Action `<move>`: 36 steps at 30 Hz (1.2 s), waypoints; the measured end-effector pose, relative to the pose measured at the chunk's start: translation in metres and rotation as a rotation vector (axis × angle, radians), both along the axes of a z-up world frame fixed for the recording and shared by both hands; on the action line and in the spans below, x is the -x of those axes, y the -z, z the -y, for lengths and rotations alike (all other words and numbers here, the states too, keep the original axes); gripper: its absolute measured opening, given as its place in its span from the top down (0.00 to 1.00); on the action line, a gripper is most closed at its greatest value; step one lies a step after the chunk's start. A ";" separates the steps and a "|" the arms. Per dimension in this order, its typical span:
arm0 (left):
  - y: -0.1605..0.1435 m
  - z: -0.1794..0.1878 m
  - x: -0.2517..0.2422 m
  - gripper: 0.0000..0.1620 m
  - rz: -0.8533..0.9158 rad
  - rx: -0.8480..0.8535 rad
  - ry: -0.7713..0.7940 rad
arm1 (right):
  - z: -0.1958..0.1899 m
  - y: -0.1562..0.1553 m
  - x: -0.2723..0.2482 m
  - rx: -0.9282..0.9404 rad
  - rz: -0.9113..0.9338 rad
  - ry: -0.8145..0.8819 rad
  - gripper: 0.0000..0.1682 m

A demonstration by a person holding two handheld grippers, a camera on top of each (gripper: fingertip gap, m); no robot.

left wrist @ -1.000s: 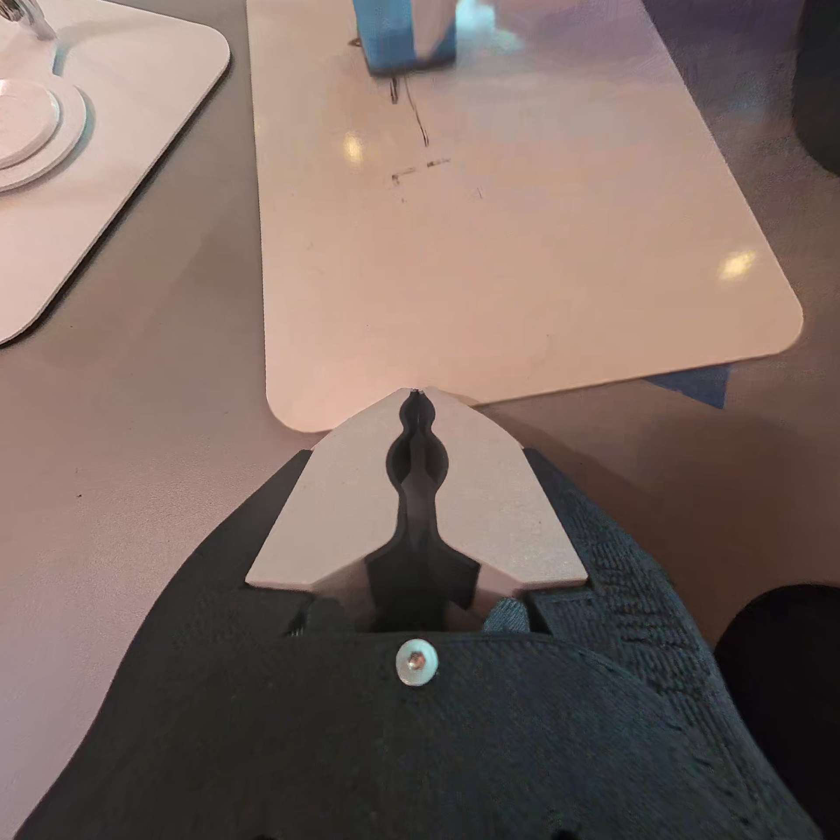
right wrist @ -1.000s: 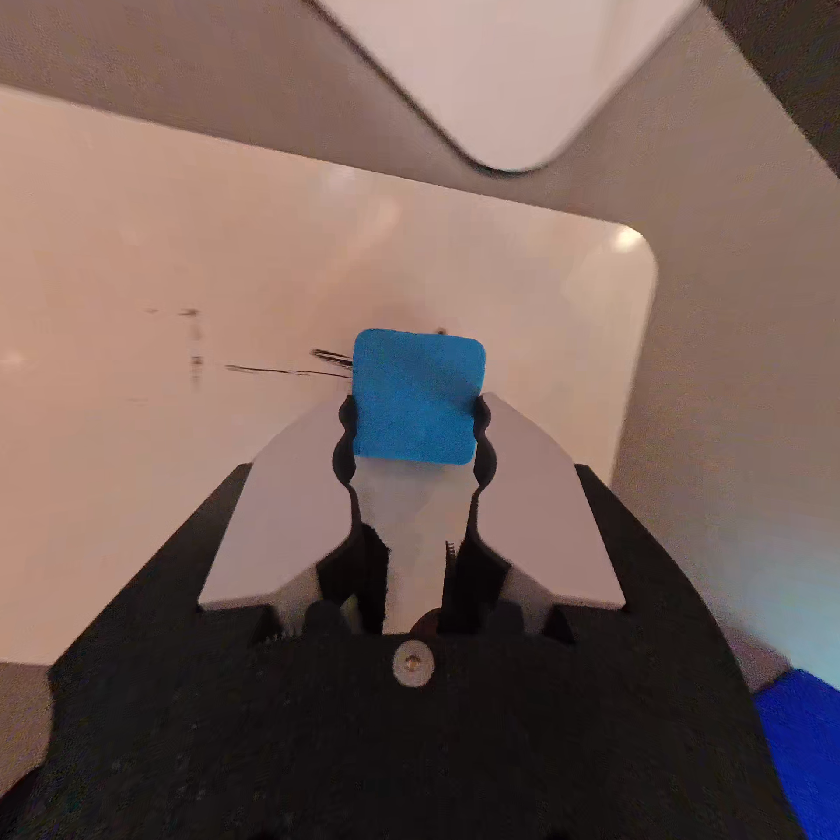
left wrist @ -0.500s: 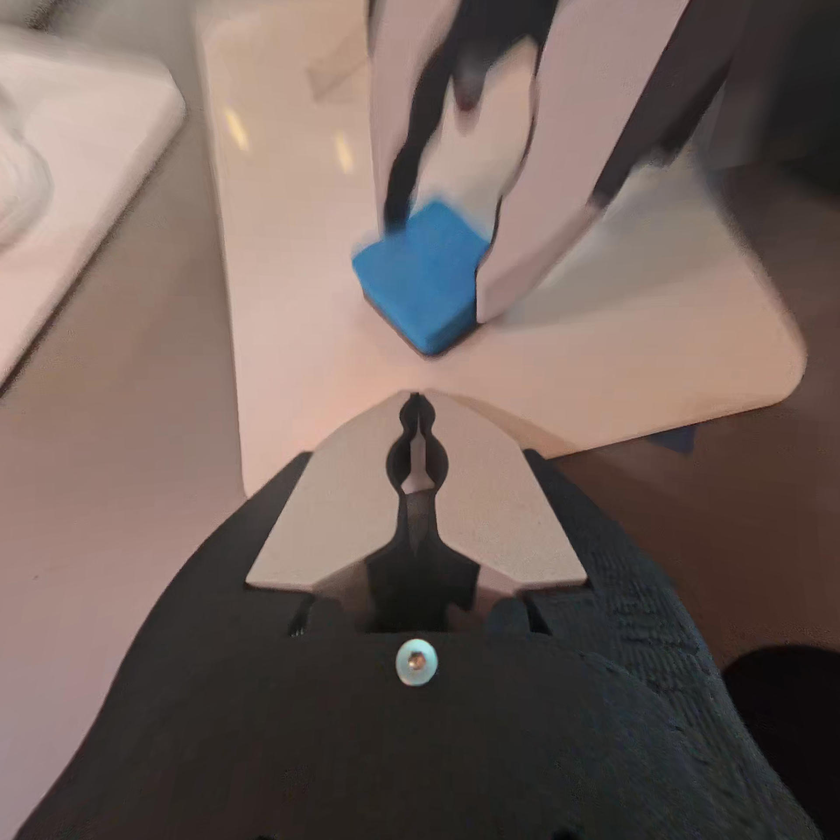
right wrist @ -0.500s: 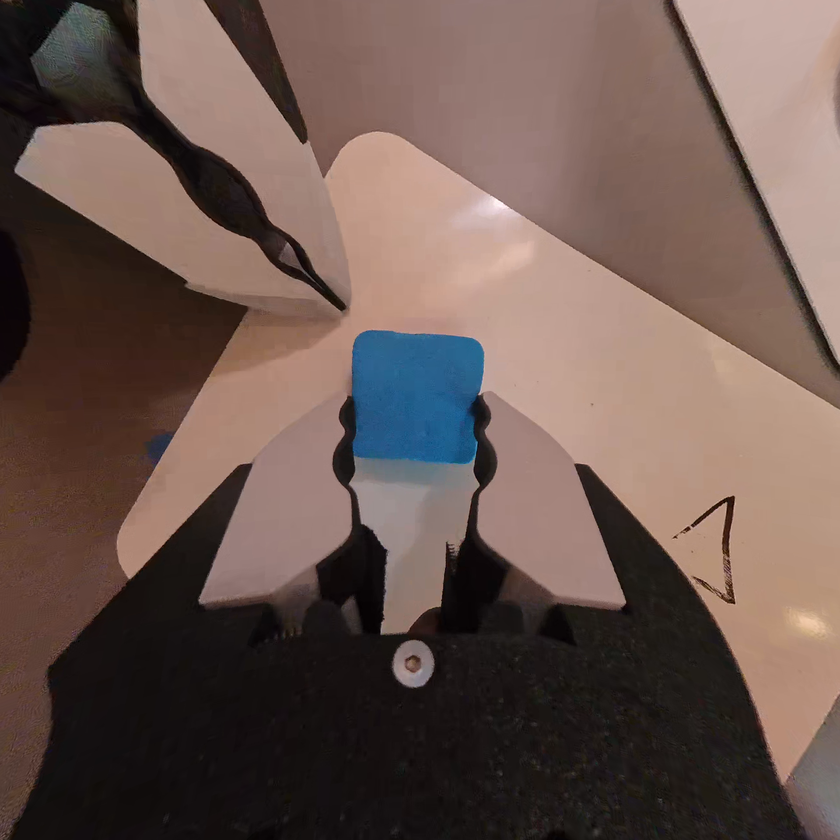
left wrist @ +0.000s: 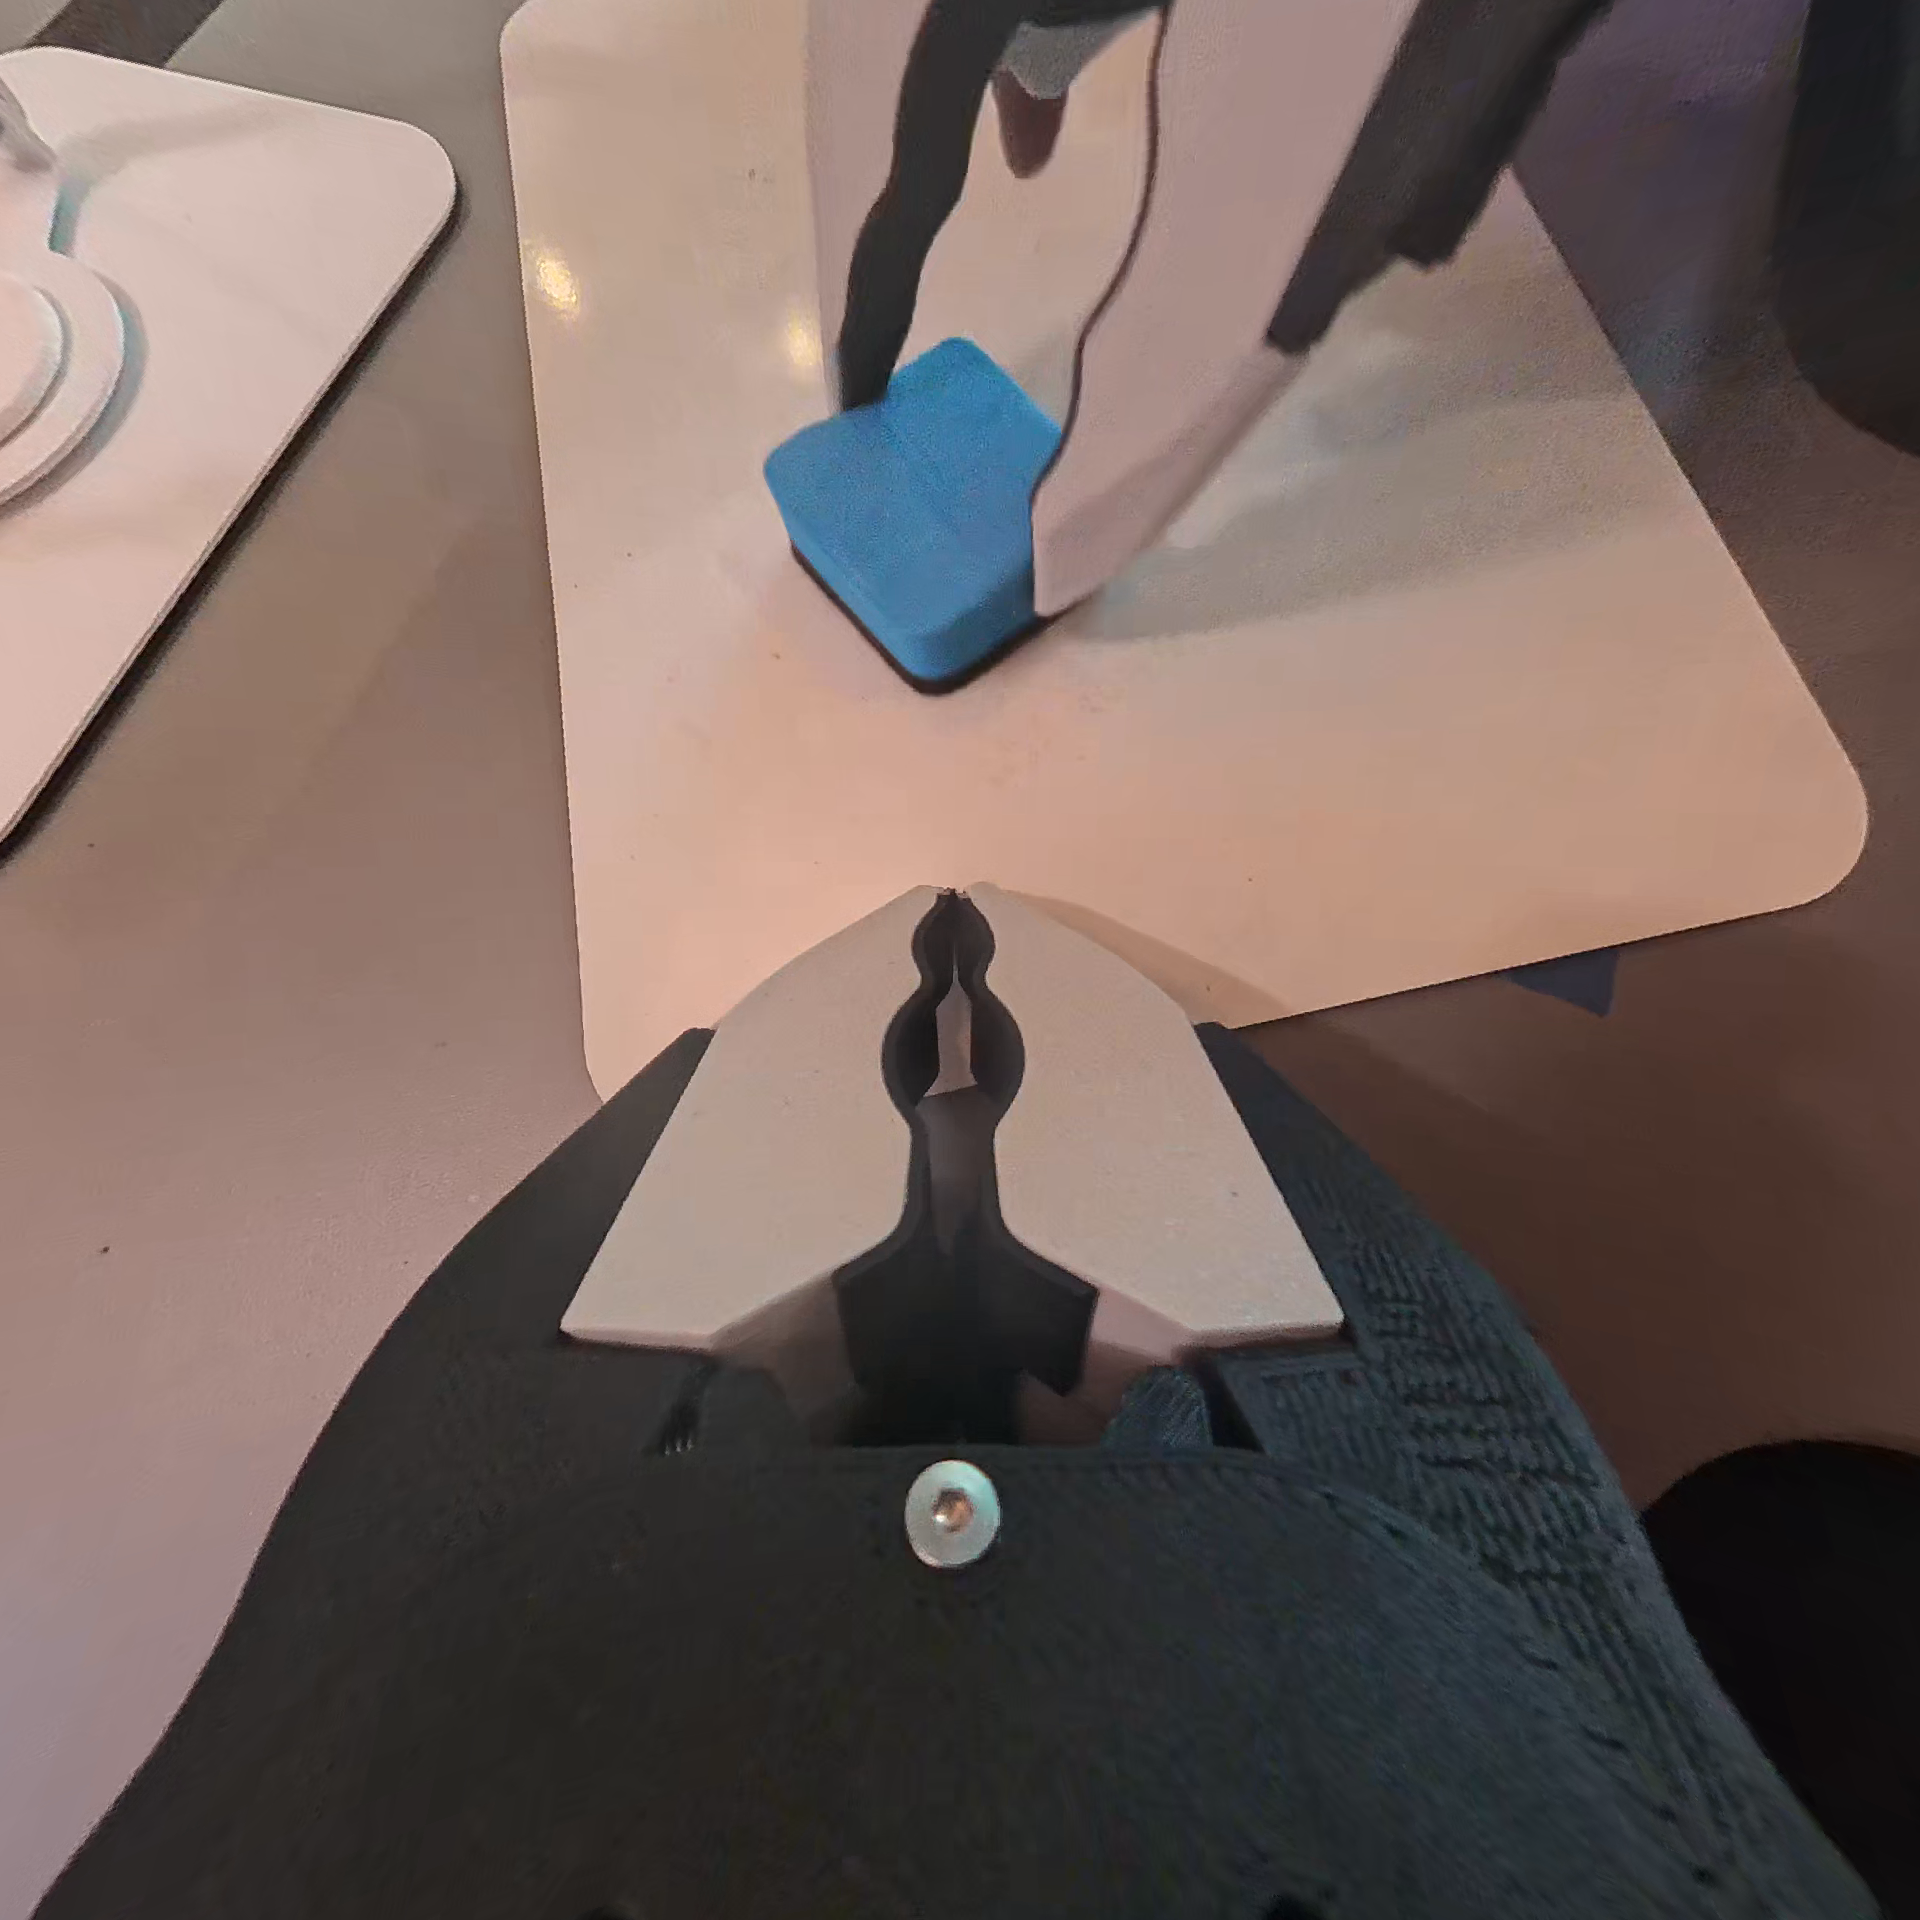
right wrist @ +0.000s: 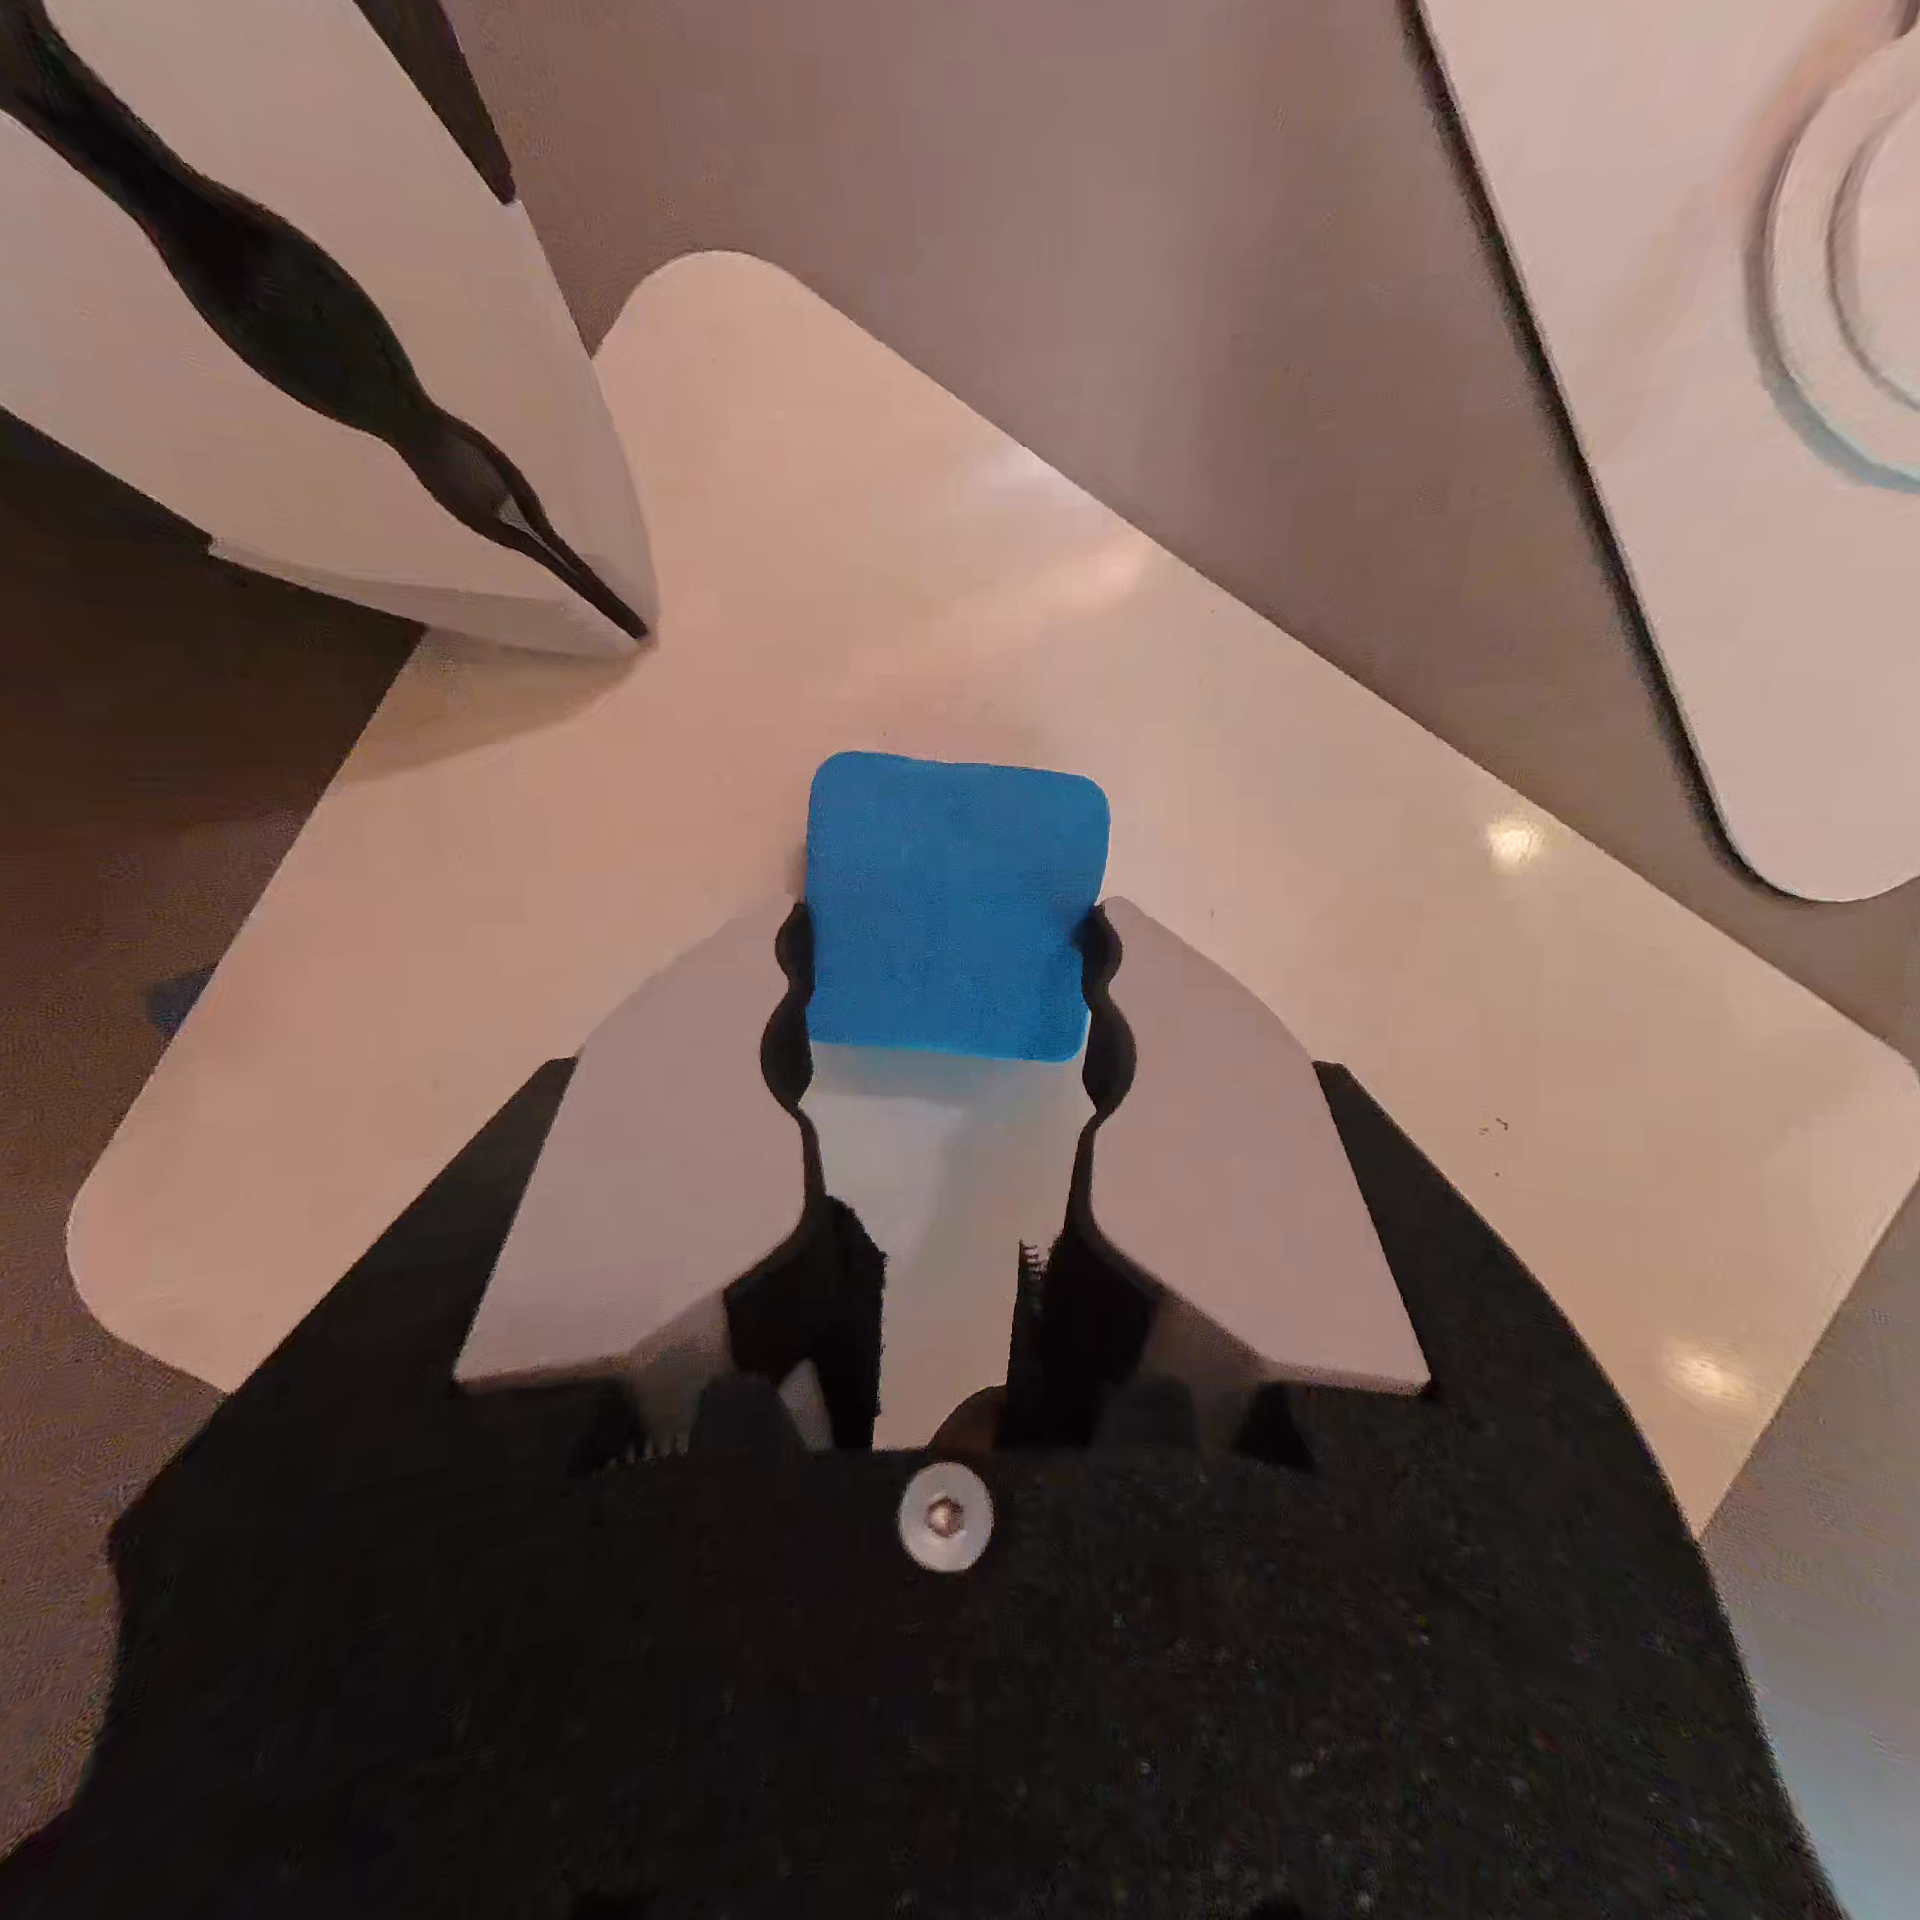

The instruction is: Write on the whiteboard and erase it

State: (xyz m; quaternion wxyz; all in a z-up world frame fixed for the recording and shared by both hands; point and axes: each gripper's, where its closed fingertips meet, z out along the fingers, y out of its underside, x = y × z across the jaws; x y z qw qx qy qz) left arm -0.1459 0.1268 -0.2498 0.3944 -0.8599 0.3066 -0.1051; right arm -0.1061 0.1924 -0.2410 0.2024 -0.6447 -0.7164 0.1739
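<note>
A white whiteboard lies flat on the brown table; it also shows in the right wrist view. My right gripper is shut on a blue eraser with a black felt base and presses it on the board. In the left wrist view the eraser sits mid-board with the right gripper over it. My left gripper is shut and empty, its tips at the board's near edge; it shows at the upper left of the right wrist view. The board surface in view is nearly clean, with a tiny dark speck.
A second white board lies to the left with a round white base on it; it also shows in the right wrist view. A scrap of blue tape peeks from under the whiteboard's near right corner. The left gripper's tips are roughly 8 cm from the right gripper's.
My right gripper swept the eraser from the board's far end toward the near end. The black marks seen a second ago are gone from view. My left gripper stayed shut near the board's edge.
</note>
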 end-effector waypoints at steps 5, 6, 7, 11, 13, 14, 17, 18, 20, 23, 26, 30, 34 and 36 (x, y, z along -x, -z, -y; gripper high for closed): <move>0.000 0.000 0.000 0.99 -0.002 -0.005 0.001 | -0.161 0.002 -0.078 0.013 -0.011 0.534 0.70; 0.000 0.000 0.000 0.99 -0.003 -0.007 0.001 | -0.166 0.002 -0.083 0.011 -0.010 0.550 0.70; 0.000 0.000 0.000 0.99 -0.004 -0.008 0.000 | -0.160 0.002 -0.083 -0.020 0.001 0.545 0.70; 0.000 0.000 0.000 1.00 -0.001 -0.006 0.000 | -0.036 0.001 -0.027 0.016 -0.032 0.231 0.70; 0.000 0.000 0.000 1.00 -0.004 -0.009 0.000 | 0.033 0.000 -0.011 0.026 -0.035 0.031 0.70; 0.000 0.000 0.000 1.00 -0.007 -0.012 0.000 | 0.046 0.000 -0.013 0.022 -0.018 -0.025 0.70; 0.000 0.000 0.000 1.00 -0.009 -0.014 0.001 | -0.010 0.000 -0.043 0.073 0.012 0.112 0.70; 0.000 0.000 0.000 1.00 -0.007 -0.013 0.002 | -0.057 0.001 -0.062 0.031 0.035 0.242 0.70; 0.000 0.001 -0.001 1.00 0.001 -0.010 0.012 | -0.134 0.001 -0.093 0.042 0.048 0.487 0.70; 0.000 0.001 -0.001 0.99 0.004 -0.007 0.015 | -0.159 0.002 -0.083 0.017 0.055 0.522 0.70; 0.000 0.001 -0.001 1.00 0.005 -0.007 0.015 | -0.083 0.001 -0.022 0.011 0.029 0.283 0.70; 0.000 0.001 -0.001 1.00 0.005 -0.006 0.015 | 0.036 0.000 0.016 0.002 0.036 -0.081 0.70; 0.000 0.002 -0.001 1.00 -0.004 -0.015 0.016 | -0.068 0.001 -0.016 0.002 0.022 0.199 0.70; 0.000 0.002 -0.002 1.00 -0.006 -0.016 0.016 | -0.135 0.003 -0.049 0.017 0.017 0.422 0.70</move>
